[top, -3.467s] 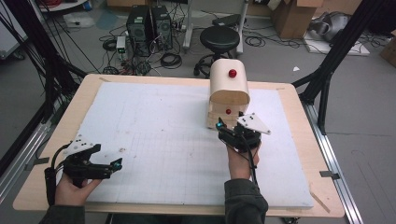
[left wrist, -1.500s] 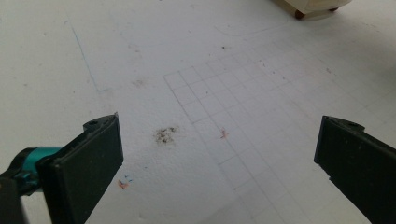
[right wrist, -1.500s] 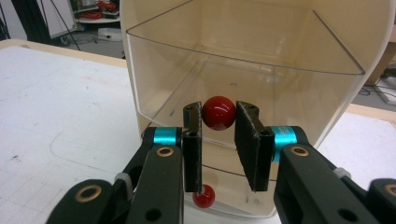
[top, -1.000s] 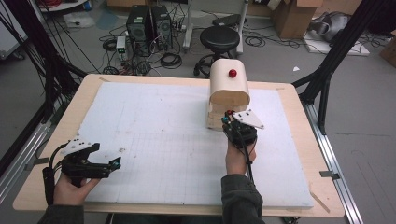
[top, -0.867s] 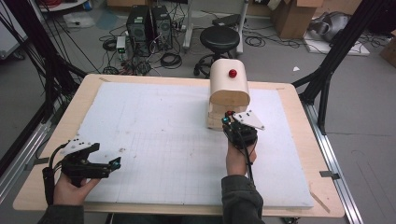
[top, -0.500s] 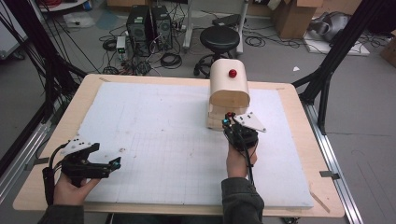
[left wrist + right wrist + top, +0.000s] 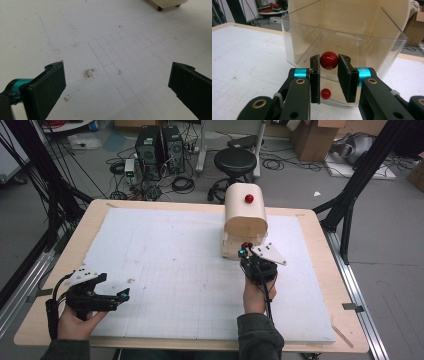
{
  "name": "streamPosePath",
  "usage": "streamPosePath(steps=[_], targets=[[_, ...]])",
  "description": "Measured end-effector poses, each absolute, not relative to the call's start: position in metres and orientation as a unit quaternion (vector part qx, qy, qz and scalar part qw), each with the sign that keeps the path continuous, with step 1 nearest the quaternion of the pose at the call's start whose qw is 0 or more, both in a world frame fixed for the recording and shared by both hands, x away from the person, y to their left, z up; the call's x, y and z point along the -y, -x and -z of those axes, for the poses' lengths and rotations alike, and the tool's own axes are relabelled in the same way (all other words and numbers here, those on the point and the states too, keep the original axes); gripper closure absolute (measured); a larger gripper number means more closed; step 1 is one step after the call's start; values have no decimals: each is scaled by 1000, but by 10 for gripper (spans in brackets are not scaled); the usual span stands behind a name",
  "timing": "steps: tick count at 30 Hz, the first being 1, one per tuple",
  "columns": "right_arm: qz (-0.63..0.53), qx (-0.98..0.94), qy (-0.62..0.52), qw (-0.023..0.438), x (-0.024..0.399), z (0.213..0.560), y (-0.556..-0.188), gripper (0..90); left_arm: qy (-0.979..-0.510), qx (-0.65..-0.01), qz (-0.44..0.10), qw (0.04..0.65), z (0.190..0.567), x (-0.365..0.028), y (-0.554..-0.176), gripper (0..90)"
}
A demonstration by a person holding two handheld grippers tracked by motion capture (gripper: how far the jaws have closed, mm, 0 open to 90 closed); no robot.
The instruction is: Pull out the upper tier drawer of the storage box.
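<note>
- A wooden table point(image 7: 310, 220), pale and rounded at the corners, carries a white foam board point(image 7: 175, 270) ruled with a faint grid and marked by smudges.
- On the board's far right stands a cream wooden box point(image 7: 245, 215) with an arched top and a small red knob point(image 7: 249, 198) on its crown.
- A clear plastic drawer point(image 7: 387, 47), thin-walled and glossy, stands out of the box's front toward the person; its red ball handle point(image 7: 329, 60) is smooth and shiny.
- The right gripper point(image 7: 329, 72), at the drawer's front, is clenched on that ball handle, black pads pressing its two sides; a second small red ball point(image 7: 325, 93) shows lower down through the plastic.
- The left gripper point(image 7: 117, 82) rests near the board's front left corner, jaws spread wide with nothing between them, above the gridded foam.
</note>
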State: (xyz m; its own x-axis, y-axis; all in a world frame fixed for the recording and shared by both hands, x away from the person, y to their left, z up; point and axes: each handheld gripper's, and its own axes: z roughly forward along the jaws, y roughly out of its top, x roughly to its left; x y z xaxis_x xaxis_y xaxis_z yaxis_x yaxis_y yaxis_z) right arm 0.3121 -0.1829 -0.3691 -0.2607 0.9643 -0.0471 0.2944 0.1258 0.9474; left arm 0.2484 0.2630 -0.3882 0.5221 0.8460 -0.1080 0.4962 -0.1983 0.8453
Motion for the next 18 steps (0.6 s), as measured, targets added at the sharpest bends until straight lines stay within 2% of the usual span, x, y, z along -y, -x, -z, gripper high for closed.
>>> streamPosePath(steps=[18], targets=[[-457,-654,-479,366,184,370,-300,727,-749,-447,-196,448,388,-263,-248,17]])
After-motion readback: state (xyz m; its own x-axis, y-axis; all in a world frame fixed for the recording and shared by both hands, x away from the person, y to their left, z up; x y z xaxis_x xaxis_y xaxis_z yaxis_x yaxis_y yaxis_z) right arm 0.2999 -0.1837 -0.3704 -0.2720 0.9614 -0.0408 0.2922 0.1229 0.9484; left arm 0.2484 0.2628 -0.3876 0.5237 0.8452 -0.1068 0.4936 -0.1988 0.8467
